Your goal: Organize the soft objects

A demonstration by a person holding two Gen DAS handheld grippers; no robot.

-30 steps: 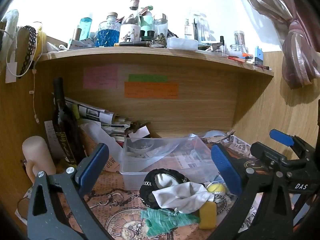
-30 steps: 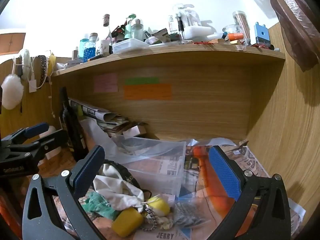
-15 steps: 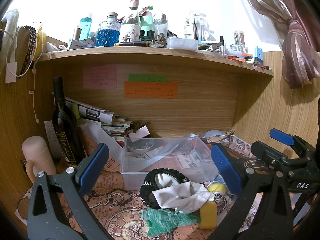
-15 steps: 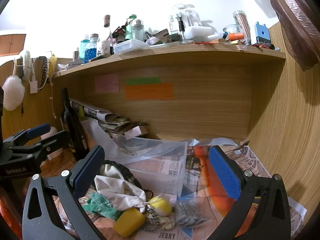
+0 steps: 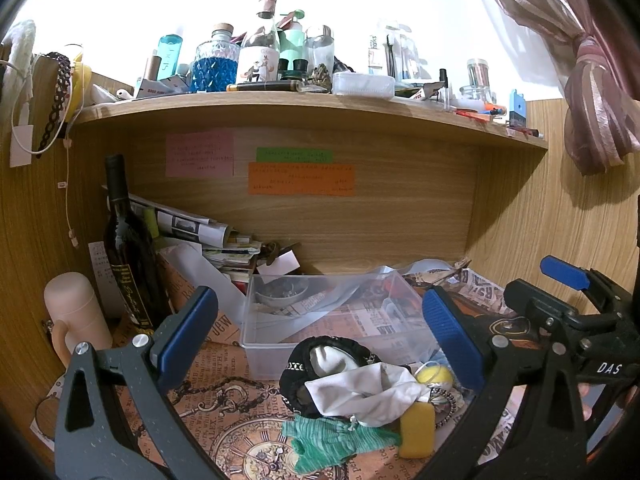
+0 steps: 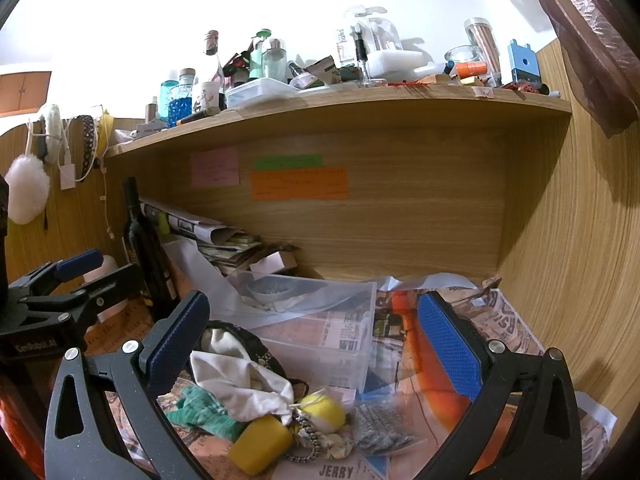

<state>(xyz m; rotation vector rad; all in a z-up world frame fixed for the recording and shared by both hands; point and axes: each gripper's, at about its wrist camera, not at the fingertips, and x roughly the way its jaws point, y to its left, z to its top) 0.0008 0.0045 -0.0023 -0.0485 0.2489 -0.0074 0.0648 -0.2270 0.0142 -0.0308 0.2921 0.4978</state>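
Note:
A pile of soft things lies on the desk before a clear plastic box [image 5: 320, 320]: a white cloth [image 5: 364, 394], a black trimmed cap [image 5: 296, 376], a green cloth [image 5: 336, 438], a yellow sponge [image 5: 418, 430] and a yellow ball [image 5: 434, 378]. My left gripper [image 5: 316, 336] is open and empty, above and behind the pile. In the right wrist view the white cloth [image 6: 236, 380], green cloth [image 6: 204, 410], sponge [image 6: 260, 442], ball [image 6: 326, 410] and box [image 6: 320, 328] show. My right gripper [image 6: 312, 340] is open and empty. It also shows in the left wrist view [image 5: 560, 292].
A dark wine bottle [image 5: 128, 248] and a pink cup [image 5: 76, 320] stand at the left. Stacked papers [image 5: 200, 232] lean at the back. A chain bracelet [image 6: 308, 436] and a clear bag [image 6: 380, 424] lie by the ball. A cluttered shelf [image 5: 312, 100] hangs overhead.
Both grippers have drifted very slightly; the pile sits a little lower in the right wrist view. Nothing was grasped or moved.

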